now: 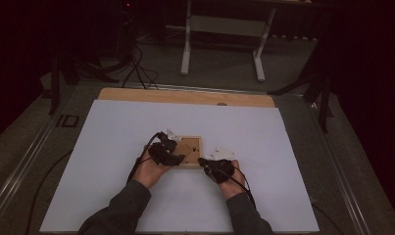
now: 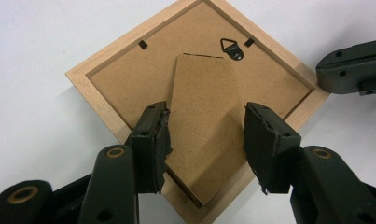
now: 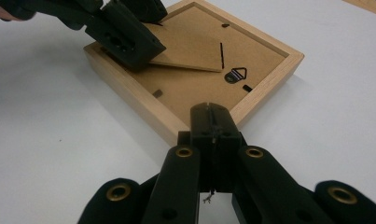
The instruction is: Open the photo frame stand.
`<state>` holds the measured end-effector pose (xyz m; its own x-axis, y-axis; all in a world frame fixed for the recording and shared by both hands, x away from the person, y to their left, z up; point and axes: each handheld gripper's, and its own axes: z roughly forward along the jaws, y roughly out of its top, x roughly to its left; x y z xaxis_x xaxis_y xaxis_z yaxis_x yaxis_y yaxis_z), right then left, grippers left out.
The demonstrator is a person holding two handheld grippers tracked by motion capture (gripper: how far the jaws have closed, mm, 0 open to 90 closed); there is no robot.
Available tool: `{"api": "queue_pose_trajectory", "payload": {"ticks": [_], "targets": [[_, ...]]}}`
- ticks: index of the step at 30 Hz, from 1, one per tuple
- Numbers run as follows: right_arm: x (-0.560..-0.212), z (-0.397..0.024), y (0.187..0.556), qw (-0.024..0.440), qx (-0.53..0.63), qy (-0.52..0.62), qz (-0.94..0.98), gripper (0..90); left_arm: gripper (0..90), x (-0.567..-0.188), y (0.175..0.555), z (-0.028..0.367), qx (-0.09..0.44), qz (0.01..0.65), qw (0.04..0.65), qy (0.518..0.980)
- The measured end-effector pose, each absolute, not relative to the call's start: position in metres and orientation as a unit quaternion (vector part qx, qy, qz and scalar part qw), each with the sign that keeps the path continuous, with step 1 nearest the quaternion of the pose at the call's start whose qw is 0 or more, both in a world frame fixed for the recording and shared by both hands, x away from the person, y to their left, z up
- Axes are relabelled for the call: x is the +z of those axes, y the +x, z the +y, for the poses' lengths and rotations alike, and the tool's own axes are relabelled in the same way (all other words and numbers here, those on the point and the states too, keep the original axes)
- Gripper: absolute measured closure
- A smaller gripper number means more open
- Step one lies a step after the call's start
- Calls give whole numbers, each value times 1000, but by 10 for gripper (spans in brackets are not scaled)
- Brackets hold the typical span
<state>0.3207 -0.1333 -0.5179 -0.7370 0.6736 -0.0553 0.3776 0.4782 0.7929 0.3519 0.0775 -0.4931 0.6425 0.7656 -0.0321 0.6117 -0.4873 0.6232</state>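
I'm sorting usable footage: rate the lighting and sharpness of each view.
High view: dim, dark surroundings, picture frame small and soft. Left gripper view: bright, even, frame back sharp, left gripper jaws crisp. Right gripper view: bright, soft shadows, right gripper slightly blurred.

Seen from above in dim light: a counter [image 1: 111,196] covered by a large white sheet, with a strip of bare wood along the far edge. Near the middle, lying flat, a small square wooden picture frame [image 1: 190,152], back side up. Reaching in from the bottom edge, two forearms in dark grey sleeves. At the frame's left edge, the left gripper [image 1: 178,157], black, with a cable trailing back toward the sleeve. At the frame's lower right corner, the right gripper [image 1: 203,162], also black and cabled. Beyond the counter, grey carpet, loose black cables and the white legs of a stand.
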Motion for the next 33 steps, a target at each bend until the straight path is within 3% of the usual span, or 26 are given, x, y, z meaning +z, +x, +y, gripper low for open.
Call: {"api": "queue_pose_trajectory", "payload": {"ticks": [12, 24, 33], "targets": [[-518, -133, 321, 182, 404, 313, 840, 895, 447, -496, 348, 77, 130, 400, 292, 859], [-518, -134, 321, 181, 404, 312, 840, 895, 496, -492, 347, 80, 126, 404, 286, 860], [-518, -134, 321, 181, 405, 311, 841, 895, 500, -474, 350, 79, 123, 414, 324, 842]]}}
